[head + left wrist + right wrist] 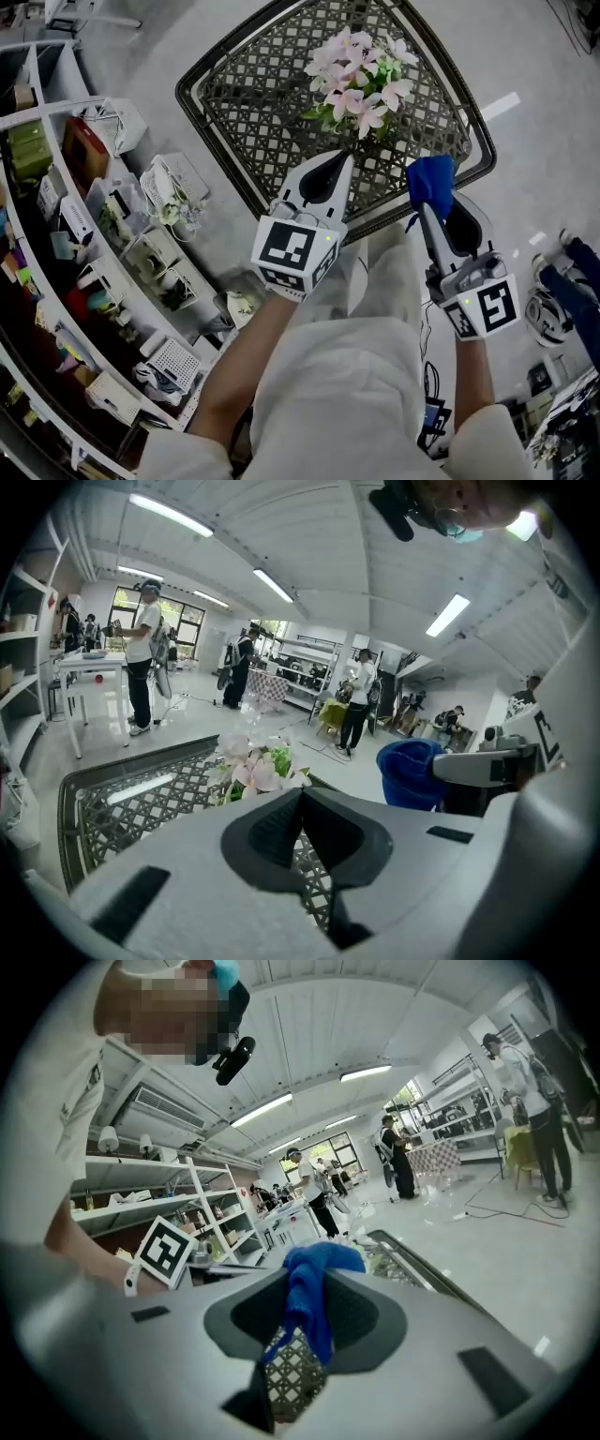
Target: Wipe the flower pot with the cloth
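Pink flowers with green leaves (356, 84) stand on a dark lattice table (253, 103); the blooms hide the pot from above. In the left gripper view the flowers (251, 766) rise just beyond the jaws, and the gripper body covers the pot. My left gripper (344, 159) is shut with nothing in it, its tip over the table's near edge, just short of the plant. My right gripper (425, 208) is shut on a blue cloth (431, 181), to the right of the flowers near the table rim. The cloth (309, 1288) hangs bunched between the jaws.
White shelves (56, 169) packed with boxes and small plants run down the left. Wire baskets (173, 183) sit on the floor beside the table. Several people (145, 658) stand farther back in the room. A shoe (586, 258) and gear lie at the right.
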A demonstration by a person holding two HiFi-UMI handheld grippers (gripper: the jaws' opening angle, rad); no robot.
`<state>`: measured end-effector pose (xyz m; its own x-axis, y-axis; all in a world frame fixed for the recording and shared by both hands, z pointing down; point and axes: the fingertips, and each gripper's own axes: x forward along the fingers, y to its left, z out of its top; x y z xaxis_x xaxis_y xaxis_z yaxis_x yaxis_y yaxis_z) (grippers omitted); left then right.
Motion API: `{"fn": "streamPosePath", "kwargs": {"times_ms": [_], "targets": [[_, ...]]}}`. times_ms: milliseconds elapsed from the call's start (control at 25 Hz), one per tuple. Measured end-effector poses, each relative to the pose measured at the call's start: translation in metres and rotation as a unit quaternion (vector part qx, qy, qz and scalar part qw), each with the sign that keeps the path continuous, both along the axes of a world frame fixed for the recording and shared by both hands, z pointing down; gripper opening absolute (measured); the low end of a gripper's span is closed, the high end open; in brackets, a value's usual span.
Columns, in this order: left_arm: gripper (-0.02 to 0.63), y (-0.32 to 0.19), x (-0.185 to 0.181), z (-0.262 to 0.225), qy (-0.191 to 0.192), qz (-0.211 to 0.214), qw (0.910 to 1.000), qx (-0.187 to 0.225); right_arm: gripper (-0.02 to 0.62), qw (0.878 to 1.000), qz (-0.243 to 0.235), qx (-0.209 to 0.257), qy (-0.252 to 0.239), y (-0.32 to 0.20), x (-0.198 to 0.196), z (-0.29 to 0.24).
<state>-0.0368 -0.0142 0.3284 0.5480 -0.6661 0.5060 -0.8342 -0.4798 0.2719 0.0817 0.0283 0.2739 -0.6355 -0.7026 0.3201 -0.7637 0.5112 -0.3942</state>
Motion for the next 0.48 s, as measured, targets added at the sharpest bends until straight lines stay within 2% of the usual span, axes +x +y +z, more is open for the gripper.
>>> {"fn": "streamPosePath", "kwargs": {"times_ms": [480], "targets": [[0.023,-0.052,-0.007,0.067,-0.029,-0.04,0.9987,-0.009,0.121,0.999,-0.034,-0.007,0.004,-0.031,-0.005,0.052]]}}
